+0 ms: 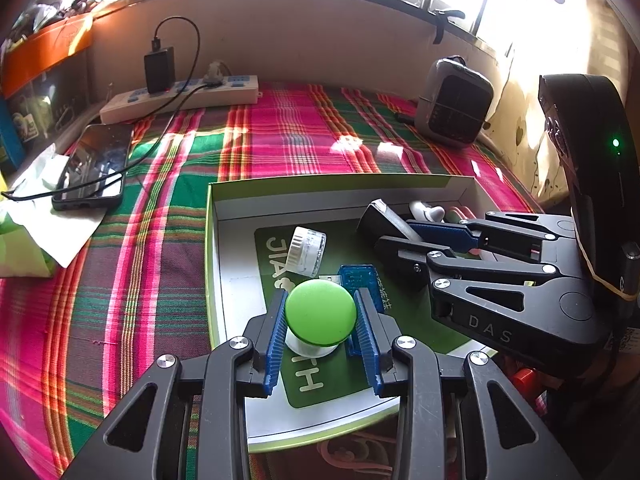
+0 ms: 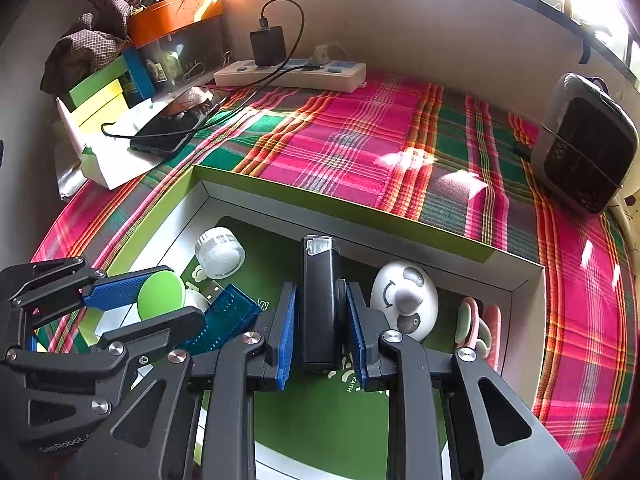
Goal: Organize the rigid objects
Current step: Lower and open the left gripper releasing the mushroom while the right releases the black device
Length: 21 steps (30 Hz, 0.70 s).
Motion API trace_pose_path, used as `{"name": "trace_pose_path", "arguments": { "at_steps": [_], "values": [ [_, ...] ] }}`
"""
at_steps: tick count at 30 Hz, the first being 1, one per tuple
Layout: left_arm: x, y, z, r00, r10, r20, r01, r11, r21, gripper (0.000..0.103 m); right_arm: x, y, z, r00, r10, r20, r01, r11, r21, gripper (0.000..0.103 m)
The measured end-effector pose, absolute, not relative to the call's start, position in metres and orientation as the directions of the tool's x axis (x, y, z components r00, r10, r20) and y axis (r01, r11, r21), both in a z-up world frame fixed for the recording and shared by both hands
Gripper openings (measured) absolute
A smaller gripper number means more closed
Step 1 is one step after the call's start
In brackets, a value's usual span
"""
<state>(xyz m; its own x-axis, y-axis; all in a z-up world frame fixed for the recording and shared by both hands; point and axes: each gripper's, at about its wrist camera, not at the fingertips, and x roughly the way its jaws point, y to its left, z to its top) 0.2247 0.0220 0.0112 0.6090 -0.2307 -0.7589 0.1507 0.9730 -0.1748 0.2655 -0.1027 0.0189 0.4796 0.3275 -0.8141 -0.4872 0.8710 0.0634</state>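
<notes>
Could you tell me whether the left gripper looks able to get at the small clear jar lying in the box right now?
Probably not as things stand: the left gripper is shut on the green-capped container, so its jaws are occupied. The clear jar itself lies uncovered just beyond it in the box.

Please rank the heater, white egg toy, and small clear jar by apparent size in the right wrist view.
1. heater
2. egg toy
3. jar
The heater lies farthest, so its lead is safe.
</notes>
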Motion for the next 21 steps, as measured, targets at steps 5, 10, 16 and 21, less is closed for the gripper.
{"name": "trace_pose_path", "arguments": {
  "at_steps": [5, 10, 16, 21],
  "values": [
    [0.224, 0.021, 0.012, 0.609, -0.231, -0.759, 0.15, 0.973, -0.176, 0.032, 0.265, -0.103, 0.02, 0.487, 0.325, -0.81, -0.482, 0.874, 0.06, 0.026],
    [0.222, 0.022, 0.013, 0.609, -0.235, -0.758, 0.152, 0.972, -0.179, 0.034, 0.264, -0.105, 0.022, 0.491, 0.328, -0.807, -0.48, 0.875, 0.064, 0.031],
    [0.217, 0.025, 0.017, 0.618, -0.227, -0.753, 0.142, 0.974, -0.178, 0.036, 0.261, -0.105, 0.025, 0.496, 0.329, -0.804, -0.478, 0.876, 0.064, 0.037],
    [0.21, 0.024, 0.021, 0.627, -0.224, -0.746, 0.144, 0.975, -0.171, 0.036, 0.257, -0.106, 0.027, 0.5, 0.334, -0.799, -0.475, 0.877, 0.069, 0.038]
  ]
}}
